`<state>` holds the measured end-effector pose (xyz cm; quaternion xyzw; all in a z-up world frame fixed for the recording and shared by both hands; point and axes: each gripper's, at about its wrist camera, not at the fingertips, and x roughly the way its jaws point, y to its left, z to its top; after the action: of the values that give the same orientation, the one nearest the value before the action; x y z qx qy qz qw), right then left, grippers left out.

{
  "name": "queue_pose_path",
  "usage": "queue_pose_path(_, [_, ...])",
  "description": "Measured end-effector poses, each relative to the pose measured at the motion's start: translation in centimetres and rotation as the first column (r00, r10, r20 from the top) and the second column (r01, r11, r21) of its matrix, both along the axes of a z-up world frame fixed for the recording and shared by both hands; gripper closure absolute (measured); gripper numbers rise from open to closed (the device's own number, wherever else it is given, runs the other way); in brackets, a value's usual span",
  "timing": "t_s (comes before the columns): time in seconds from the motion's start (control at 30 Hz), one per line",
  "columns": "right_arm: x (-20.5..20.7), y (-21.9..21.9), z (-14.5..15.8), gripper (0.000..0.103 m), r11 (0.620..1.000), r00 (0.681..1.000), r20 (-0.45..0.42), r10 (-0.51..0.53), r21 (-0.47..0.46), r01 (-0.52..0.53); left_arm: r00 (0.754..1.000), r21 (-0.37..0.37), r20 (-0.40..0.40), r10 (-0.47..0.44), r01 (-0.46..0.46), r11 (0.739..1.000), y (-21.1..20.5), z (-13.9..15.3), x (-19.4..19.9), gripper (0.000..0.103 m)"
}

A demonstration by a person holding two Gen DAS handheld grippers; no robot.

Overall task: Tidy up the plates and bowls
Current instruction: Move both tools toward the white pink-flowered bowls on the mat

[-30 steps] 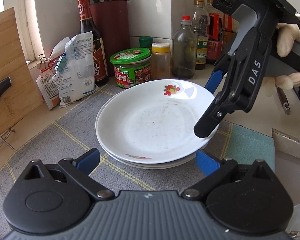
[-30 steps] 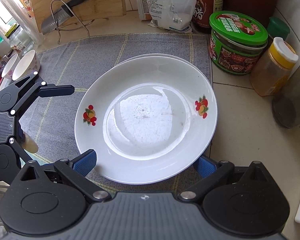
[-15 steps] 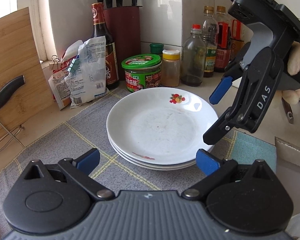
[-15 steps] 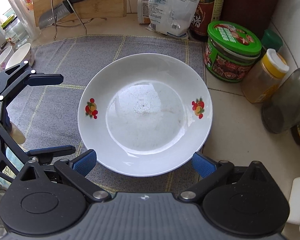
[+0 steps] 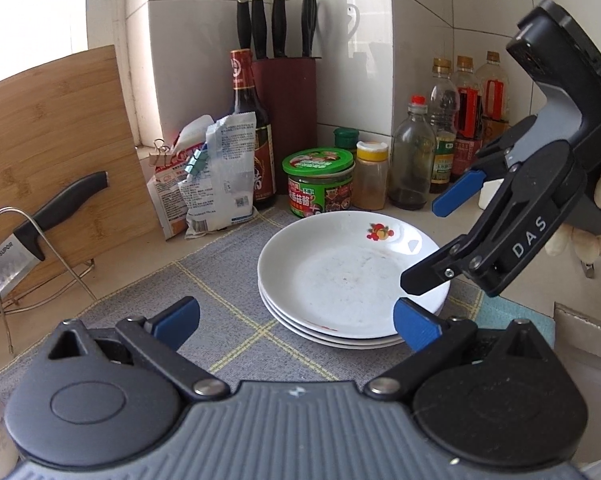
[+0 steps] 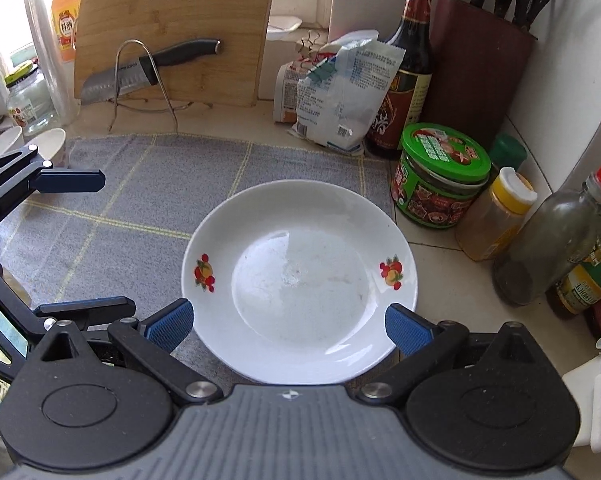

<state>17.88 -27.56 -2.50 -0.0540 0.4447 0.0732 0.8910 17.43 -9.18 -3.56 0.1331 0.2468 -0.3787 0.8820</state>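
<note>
A stack of three white plates (image 5: 352, 280) with fruit prints rests on the grey checked mat (image 5: 228, 280); in the right wrist view the plates (image 6: 300, 280) lie just ahead of my fingers. My left gripper (image 5: 296, 318) is open and empty, a short way back from the stack's near rim. The right gripper (image 5: 434, 240) hangs open above the stack's right rim, touching nothing. From the right wrist, that right gripper (image 6: 287, 324) straddles the near rim from above, and the left gripper (image 6: 80, 244) stands open at the left. Two small white bowls (image 6: 52, 140) sit at the mat's far left.
Behind the plates stand a green-lidded jar (image 5: 320, 184), a yellow-capped spice jar (image 5: 370, 176), sauce bottles (image 5: 444, 128), a knife block (image 5: 288, 100) and clipped food bags (image 5: 212, 184). A cutting board (image 5: 52, 152) and a knife on a wire stand (image 5: 40, 224) are at the left.
The top plate, off-centre a second ago, now sits squarely on the stack. Both grippers have drawn back and up from the plates, still open.
</note>
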Motion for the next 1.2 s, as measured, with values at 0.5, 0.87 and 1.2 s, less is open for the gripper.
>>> queue_pose_path(0.5, [-1.3,6.5,-2.0,0.0,0.967,0.964,0.143,0.225,0.087,-0.239,0.901,0.019,-0.018,0.433,-0.433,0.901,5.9,1.7,-6.1,0.001])
queue_pose_path(0.87, [-4.2,15.2,-2.9,0.0,0.895,0.878,0.191,0.439,-0.006,-0.447,0.805,0.024,-0.073,0.589,-0.589,0.808,13.6,1.9,-8.2,0.001])
queue_pose_path(1.2, [-5.8,25.6,-3.7,0.0,0.871,0.846,0.219,0.486,-0.036,-0.491,0.822,0.076,-0.09,0.563,-0.558,0.827,23.3,0.6,-7.3,0.001])
